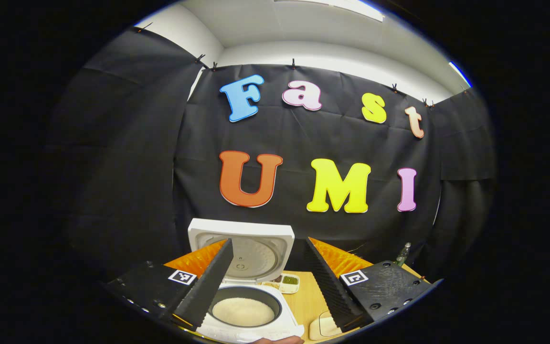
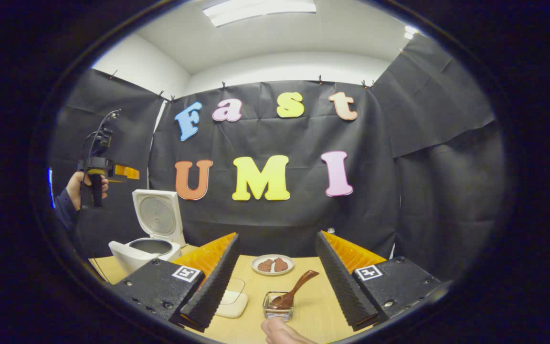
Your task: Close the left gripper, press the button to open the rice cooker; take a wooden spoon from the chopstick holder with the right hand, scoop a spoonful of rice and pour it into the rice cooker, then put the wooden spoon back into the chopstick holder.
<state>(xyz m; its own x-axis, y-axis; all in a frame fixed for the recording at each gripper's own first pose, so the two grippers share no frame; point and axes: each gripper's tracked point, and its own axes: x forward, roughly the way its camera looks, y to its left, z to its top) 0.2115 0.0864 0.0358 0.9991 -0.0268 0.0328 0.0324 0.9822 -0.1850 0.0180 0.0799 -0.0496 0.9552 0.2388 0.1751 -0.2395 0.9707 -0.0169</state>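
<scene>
Spoon [image 2: 296, 288] back in chopstick holder [image 2: 278, 306], bowl down, handle leaning right; right gripper [image 2: 275, 282] wide open above it, empty. Rice cooker [image 1: 246, 306] lid up, rice inside. Left gripper [image 1: 268, 282] spread, empty. Judgement: withdraw straight, avoid clipping handle

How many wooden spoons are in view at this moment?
1. The wooden spoon stands tilted in the wire chopstick holder on the table, between the right tongs. Others could be hidden behind the tongs.
</scene>
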